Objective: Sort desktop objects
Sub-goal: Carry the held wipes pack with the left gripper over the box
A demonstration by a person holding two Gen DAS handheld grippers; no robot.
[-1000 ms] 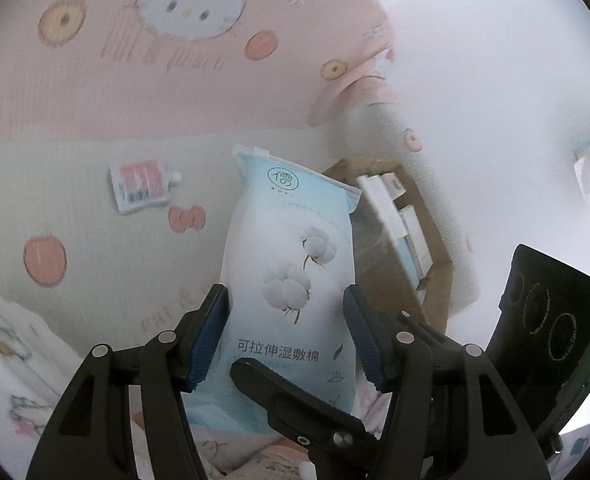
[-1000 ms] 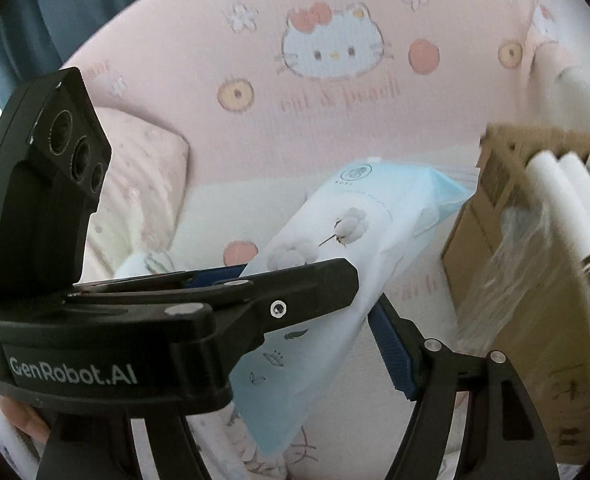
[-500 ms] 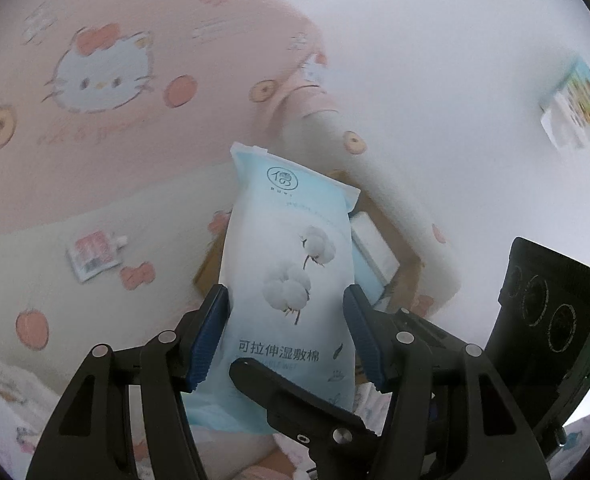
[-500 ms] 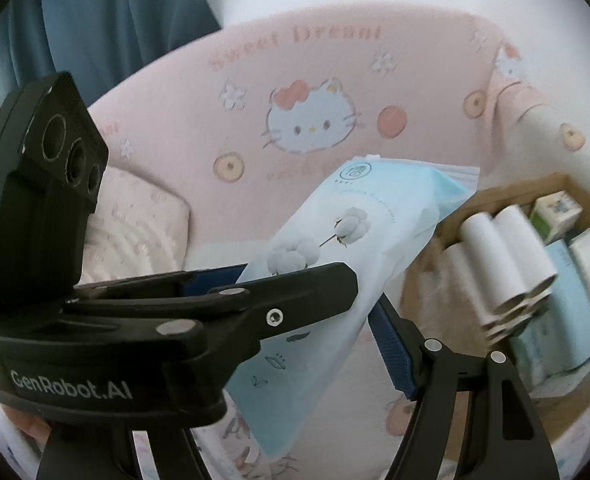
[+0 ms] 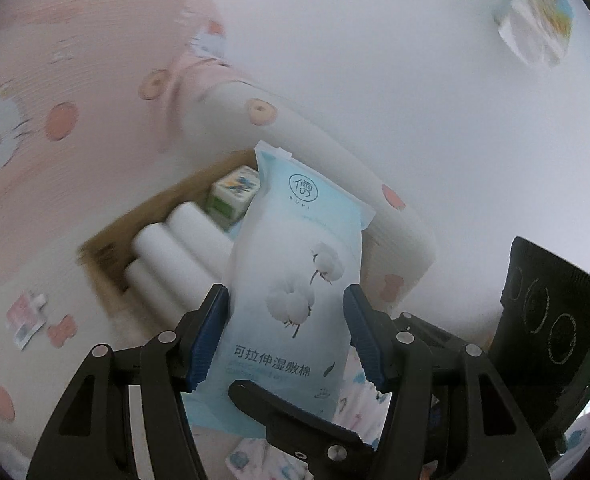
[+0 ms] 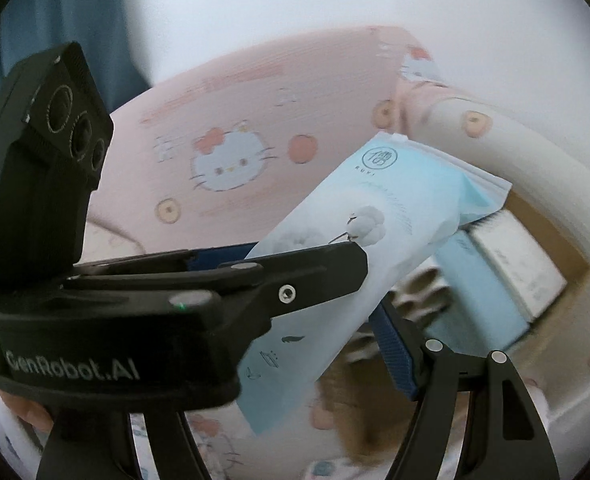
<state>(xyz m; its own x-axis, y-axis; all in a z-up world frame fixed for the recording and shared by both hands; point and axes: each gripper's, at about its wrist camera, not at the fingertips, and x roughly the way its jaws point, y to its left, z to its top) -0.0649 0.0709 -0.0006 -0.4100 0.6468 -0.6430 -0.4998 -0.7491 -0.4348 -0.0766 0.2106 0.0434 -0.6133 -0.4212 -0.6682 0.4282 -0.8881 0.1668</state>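
A pale blue cotton-pad packet (image 5: 295,280) stands between the blue pads of my left gripper (image 5: 285,332), which is shut on its two long edges. One finger (image 5: 291,416) of the right gripper crosses in front of the packet's lower end. In the right wrist view the packet (image 6: 375,224) slants up to the right, and my right gripper (image 6: 307,320) is shut on it. Its right pad (image 6: 393,354) presses the lower edge, while the left gripper's body hides the other finger. Behind the packet lies an open cardboard box (image 5: 107,256) holding white rolls (image 5: 167,256) and small cartons (image 6: 483,288).
A small pink sachet (image 5: 25,316) lies on the printed sheet left of the box. A pink cartoon-cat headboard (image 6: 231,160) and a cream padded rail (image 6: 535,160) stand behind the box. On the white wall hangs a tissue pack (image 5: 535,20). A blue curtain (image 6: 75,20) is at the far left.
Both grippers have carried the packet up and to the right, from over the sheet to above the cardboard box. The box's rolls and cartons have come into view behind it. Both grips are unchanged.
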